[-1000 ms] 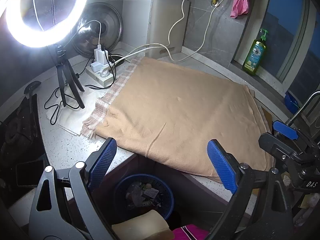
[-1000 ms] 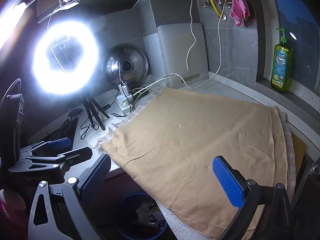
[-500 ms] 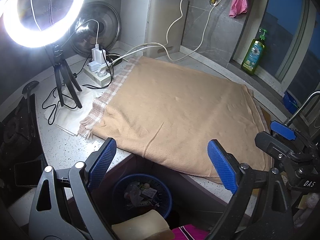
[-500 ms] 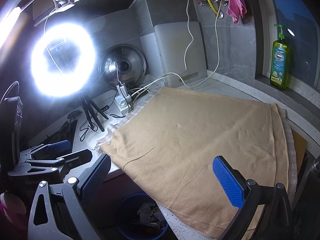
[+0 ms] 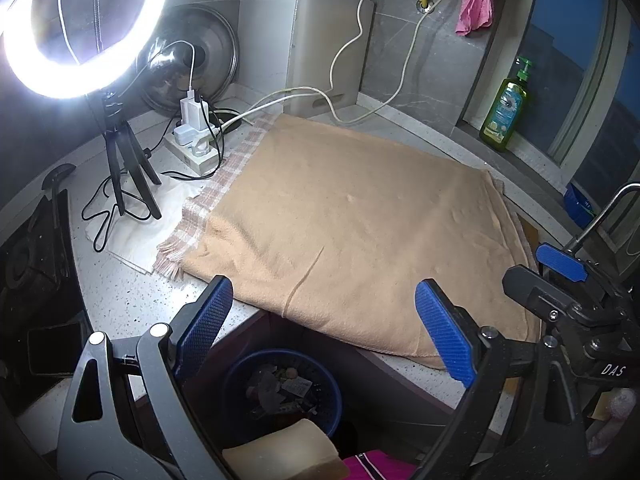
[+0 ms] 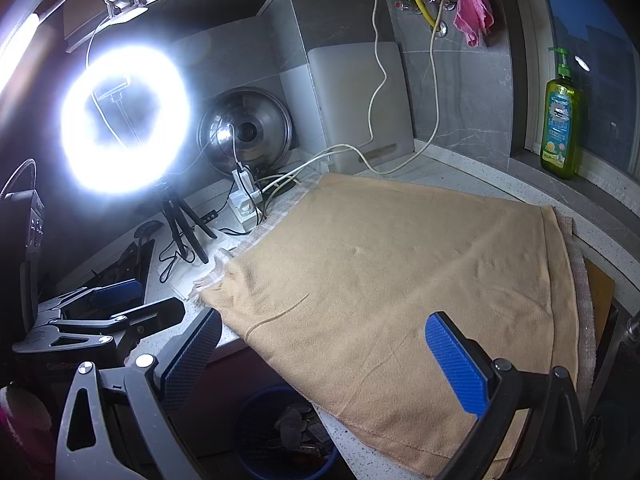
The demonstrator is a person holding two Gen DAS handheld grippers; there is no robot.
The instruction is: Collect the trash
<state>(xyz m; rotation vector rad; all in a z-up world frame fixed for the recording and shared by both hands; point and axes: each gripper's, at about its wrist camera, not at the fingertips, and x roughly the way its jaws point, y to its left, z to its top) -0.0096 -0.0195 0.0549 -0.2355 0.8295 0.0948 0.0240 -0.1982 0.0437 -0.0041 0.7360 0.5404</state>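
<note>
Trash (image 5: 280, 390) heaped in one blue bin (image 5: 334, 388) below the counter (image 5: 116, 292) edge. One tan towel (image 5: 352, 232) spread above. Two grippers, left (image 5: 324, 332) and right (image 6: 324, 360), both spread wide, holding nothing.

The left gripper (image 5: 324, 328) is hovering over the near edge of the bench (image 5: 120, 292), its blue-padded fingers (image 5: 444, 336) spreading wide with nothing between them; the right gripper (image 6: 320, 356) is hanging above the same near edge, to the right of the left one, its jaws likewise parting wide and gripping nothing; both are pointing forward across the bench.
</note>
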